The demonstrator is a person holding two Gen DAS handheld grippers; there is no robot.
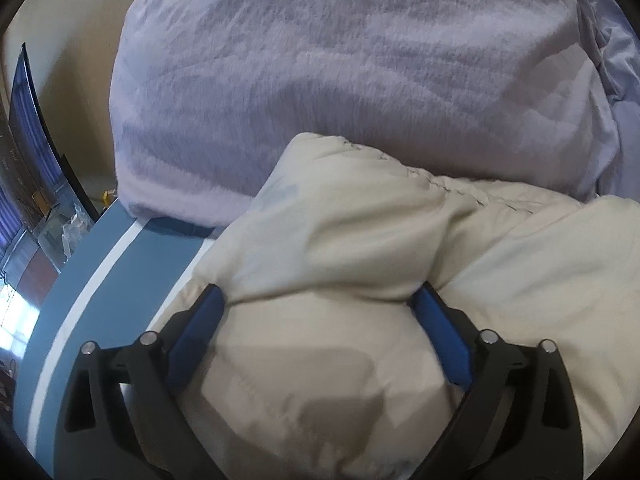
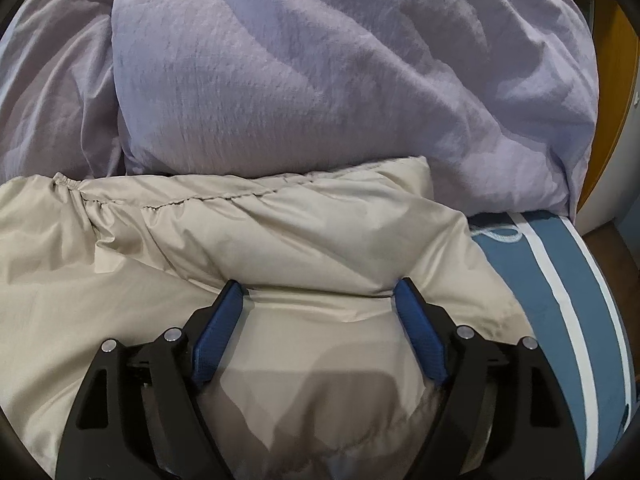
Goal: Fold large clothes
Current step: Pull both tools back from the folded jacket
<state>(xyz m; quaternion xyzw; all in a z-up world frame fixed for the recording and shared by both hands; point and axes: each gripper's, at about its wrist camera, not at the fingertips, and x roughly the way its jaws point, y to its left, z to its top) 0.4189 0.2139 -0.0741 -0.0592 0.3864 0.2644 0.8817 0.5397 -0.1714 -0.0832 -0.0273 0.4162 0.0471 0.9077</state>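
A puffy beige jacket [image 1: 340, 220] lies bunched on the bed, its gathered, stitched hem along the far edge. In the left wrist view my left gripper [image 1: 320, 292] stands wide over the jacket's left end, and a soft bulge of cloth fills the space between its blue pads [image 1: 192, 344]. In the right wrist view the same jacket [image 2: 240, 240] spreads leftward. My right gripper [image 2: 320, 286] is also spread wide over the jacket's right end, with a mound of beige cloth between its pads [image 2: 420, 336]. Neither pair of pads visibly pinches the cloth.
A large lavender duvet or pillow [image 1: 340, 80] [image 2: 320, 80] is heaped right behind the jacket. The blue bed sheet with white stripes [image 1: 120, 280] [image 2: 560, 280] shows at both sides. A white cord [image 2: 496, 234] lies on it. A dark screen [image 1: 28, 140] stands left, a wooden panel [image 2: 616, 100] right.
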